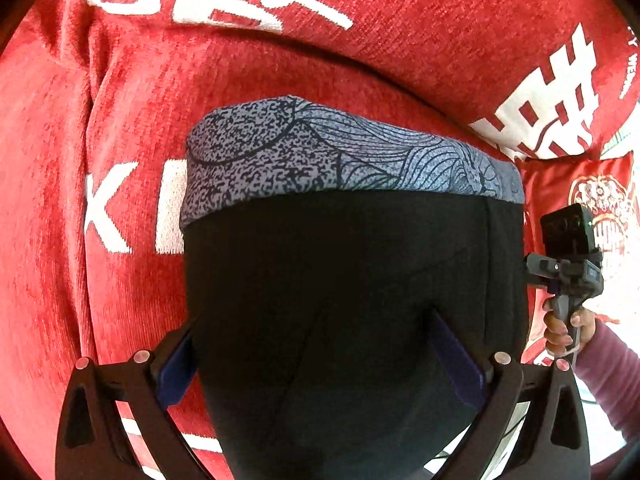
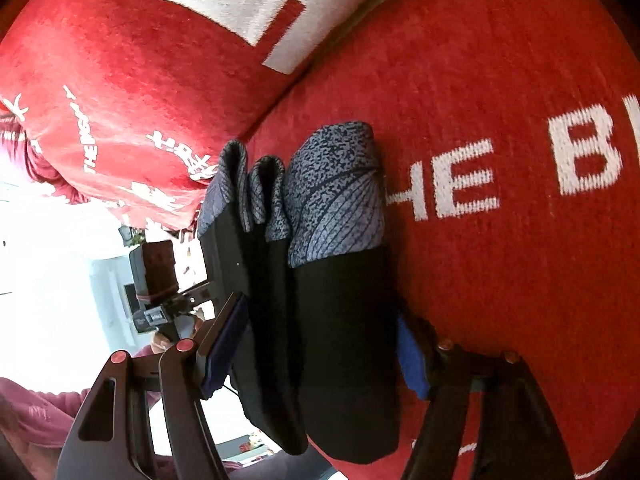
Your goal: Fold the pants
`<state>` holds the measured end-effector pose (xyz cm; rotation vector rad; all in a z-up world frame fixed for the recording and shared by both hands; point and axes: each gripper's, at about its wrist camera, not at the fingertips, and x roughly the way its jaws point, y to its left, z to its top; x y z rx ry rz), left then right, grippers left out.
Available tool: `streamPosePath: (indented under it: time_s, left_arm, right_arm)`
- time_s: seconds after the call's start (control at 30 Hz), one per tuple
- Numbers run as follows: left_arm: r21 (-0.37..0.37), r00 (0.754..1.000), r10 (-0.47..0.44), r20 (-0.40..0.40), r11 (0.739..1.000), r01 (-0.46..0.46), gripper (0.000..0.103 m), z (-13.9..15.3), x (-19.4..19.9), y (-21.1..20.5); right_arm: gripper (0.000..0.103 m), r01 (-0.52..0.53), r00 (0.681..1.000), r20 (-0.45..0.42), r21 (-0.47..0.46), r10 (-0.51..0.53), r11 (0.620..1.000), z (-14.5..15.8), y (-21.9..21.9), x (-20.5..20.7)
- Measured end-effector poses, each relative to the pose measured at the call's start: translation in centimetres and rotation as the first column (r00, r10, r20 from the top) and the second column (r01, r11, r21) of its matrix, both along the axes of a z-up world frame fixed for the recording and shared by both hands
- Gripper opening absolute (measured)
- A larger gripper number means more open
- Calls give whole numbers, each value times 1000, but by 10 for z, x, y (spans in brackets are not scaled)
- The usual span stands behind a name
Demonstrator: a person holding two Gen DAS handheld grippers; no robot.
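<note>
Folded pants (image 1: 352, 300) clamped in both my claws over the red sofa cushion (image 1: 60, 200).

My left gripper (image 1: 320, 364) and right gripper (image 2: 320, 344) each pinch the black bundle from both sides; its lower end is cut off by the frame in the left view. Long axis runs away from each camera, grey patterned waistband (image 1: 340, 152) at the far end (toward the backrest). Layers hang edge-on in the right view. White lettering (image 2: 460, 184) partly hidden behind the cloth.
</note>
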<state>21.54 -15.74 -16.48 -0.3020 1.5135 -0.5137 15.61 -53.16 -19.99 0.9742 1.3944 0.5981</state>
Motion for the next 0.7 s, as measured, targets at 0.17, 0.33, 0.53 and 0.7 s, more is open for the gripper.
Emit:
streamPosePath:
  time_s: [0.17, 0.33, 0.53, 0.7]
  left_arm:
    - [12, 999, 43, 12, 999, -43, 100, 2, -5, 2]
    - [44, 996, 33, 79, 998, -36, 83, 19, -12, -4]
    - [56, 993, 28, 116, 998, -34, 67, 41, -19, -4]
    - [34, 992, 23, 127, 999, -27, 67, 64, -30, -6]
  right_arm:
    - [70, 15, 1000, -15, -10, -15, 1000, 0, 1, 0]
    - [39, 30, 999, -37, -46, -32, 998, 0, 0, -3]
    - [32, 45, 999, 8, 7, -45, 999, 23, 5, -7]
    - [32, 45, 998, 34, 55, -47, 997, 44, 13, -14]
